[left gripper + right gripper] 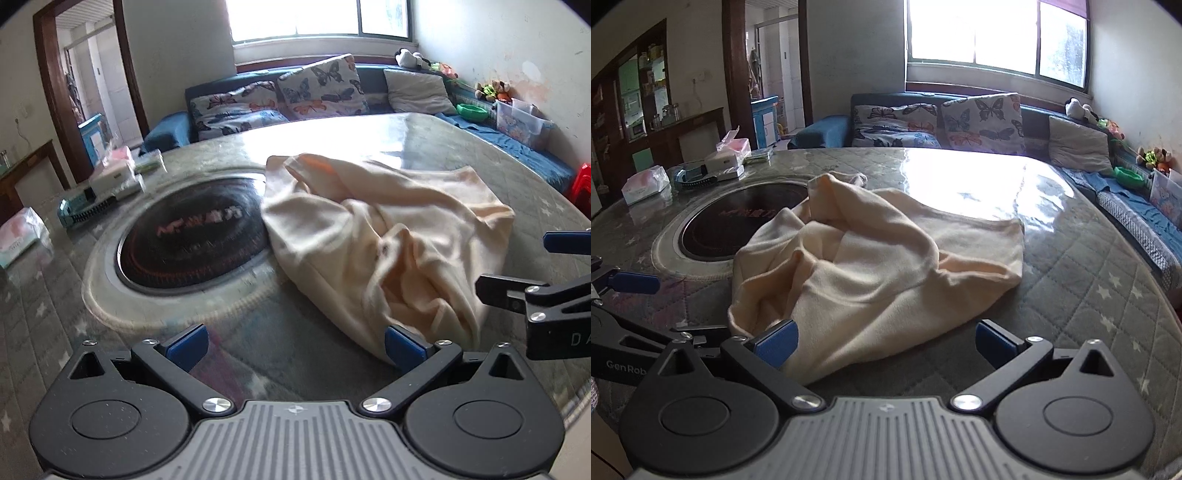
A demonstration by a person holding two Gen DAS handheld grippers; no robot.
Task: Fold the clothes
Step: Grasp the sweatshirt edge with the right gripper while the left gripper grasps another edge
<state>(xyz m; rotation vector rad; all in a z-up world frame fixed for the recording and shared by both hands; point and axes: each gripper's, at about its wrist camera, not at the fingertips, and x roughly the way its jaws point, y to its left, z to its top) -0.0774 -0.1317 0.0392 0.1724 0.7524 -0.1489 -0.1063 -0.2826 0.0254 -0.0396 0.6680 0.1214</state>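
A cream garment (384, 236) lies crumpled in a heap on the round table (221, 325); it also shows in the right wrist view (871, 266). My left gripper (295, 345) is open and empty, just in front of the heap's near left edge. My right gripper (886, 343) is open and empty, its left fingertip (777, 341) at the garment's near edge. The right gripper's fingers (517, 291) show at the right edge of the left wrist view. The left gripper's finger (635, 282) shows at the left edge of the right wrist view.
A dark round cooktop (192, 247) is set into the table, partly under the garment. Tissue packs and boxes (646, 184) sit at the table's far left. A blue sofa with butterfly pillows (960, 122) stands behind the table under the window.
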